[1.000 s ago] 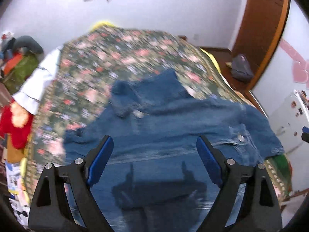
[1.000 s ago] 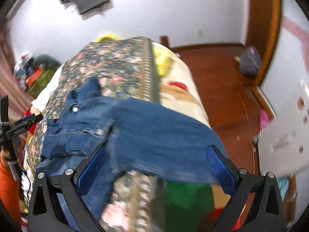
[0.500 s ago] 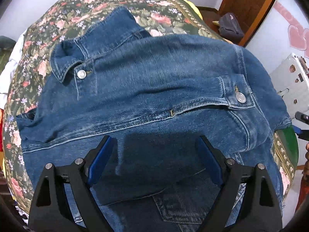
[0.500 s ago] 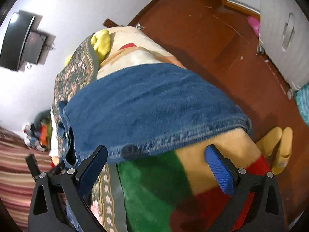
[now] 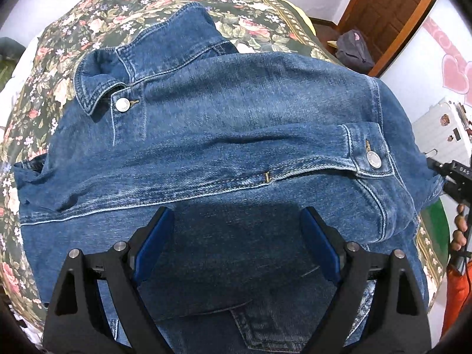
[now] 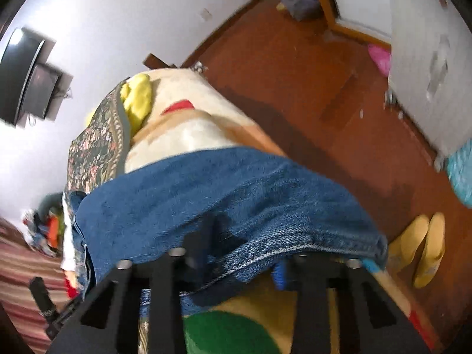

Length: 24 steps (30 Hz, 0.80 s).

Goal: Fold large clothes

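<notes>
A blue denim jacket (image 5: 236, 135) lies spread on a bed with a dark floral cover (image 5: 88, 29), collar at the far left. One sleeve is folded across its front, cuff and button at the right. My left gripper (image 5: 236, 236) is open just above the jacket's lower part, holding nothing. In the right wrist view the jacket's edge (image 6: 221, 200) hangs over the bed's side. My right gripper (image 6: 242, 259) has its jaws narrowed around the denim hem, which covers the fingertips. The right gripper also shows at the left wrist view's right edge (image 5: 451, 177).
A cream, green and red blanket (image 6: 191, 129) lies under the floral cover. Yellow slippers (image 6: 424, 244) sit on the wooden floor by the bed. A white cabinet (image 6: 427, 59) stands right. A grey bag (image 5: 354, 50) lies by the wooden door. Clothes are piled at the far left.
My right gripper has moved in onto the jacket's hanging edge and its jaws have narrowed around the hem. My left gripper has come slightly lower over the jacket and stays open.
</notes>
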### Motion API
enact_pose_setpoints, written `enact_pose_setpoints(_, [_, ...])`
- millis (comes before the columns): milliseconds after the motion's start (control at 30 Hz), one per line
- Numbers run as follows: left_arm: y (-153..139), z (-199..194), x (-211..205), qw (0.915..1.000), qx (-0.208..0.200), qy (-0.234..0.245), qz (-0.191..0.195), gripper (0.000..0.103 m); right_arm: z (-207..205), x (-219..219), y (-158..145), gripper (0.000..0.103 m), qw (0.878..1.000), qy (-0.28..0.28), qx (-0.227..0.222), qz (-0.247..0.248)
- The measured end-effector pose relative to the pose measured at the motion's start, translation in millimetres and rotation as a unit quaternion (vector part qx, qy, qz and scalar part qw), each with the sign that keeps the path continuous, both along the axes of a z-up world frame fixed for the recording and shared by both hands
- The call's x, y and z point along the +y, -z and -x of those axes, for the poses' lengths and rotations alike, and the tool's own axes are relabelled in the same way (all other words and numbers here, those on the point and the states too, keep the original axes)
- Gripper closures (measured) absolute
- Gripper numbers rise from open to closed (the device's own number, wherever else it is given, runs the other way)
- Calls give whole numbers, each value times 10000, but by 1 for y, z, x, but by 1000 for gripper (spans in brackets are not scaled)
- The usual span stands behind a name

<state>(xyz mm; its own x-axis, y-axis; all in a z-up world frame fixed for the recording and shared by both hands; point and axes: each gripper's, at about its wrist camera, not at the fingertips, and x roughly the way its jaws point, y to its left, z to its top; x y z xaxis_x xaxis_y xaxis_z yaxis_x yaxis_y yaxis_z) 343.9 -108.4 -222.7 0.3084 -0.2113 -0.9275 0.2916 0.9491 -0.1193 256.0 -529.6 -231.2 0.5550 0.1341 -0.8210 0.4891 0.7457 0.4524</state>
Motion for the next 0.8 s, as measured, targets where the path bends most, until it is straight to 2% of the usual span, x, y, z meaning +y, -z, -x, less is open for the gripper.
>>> enact_pose_setpoints(33, [-2, 1, 1, 10000, -44, -26, -30, 15, 0, 2, -10, 87, 9997, -74, -115, 186])
enact_pose_setpoints(200, [-17, 4, 10, 9994, -321, -110, -22, 15, -6, 26, -80, 90, 9918, -355, -928, 808])
enact_pose_setpoints(367, [-52, 14, 25, 9962, -824, -202, 177, 15, -23, 67, -150, 90, 9760, -828, -1804, 901])
enact_pose_setpoints(500, [-79, 25, 45, 9920, -1175, -316, 337, 15, -39, 132, -193, 90, 9569, -1515, -2331, 839])
enact_pose_setpoints(633, [-99, 37, 77, 9872, -1433, -517, 466, 15, -53, 209, -201, 90, 9376, -2414, -2469, 414])
enact_pose_setpoints(700, [-104, 42, 89, 9857, -1503, -619, 453, 15, -60, 253, -191, 90, 9280, -2857, -2355, 419])
enact_pose_setpoints(800, [-109, 47, 109, 9834, -1552, -806, 479, 15, -70, 299, -160, 90, 9215, -3311, -1962, 525])
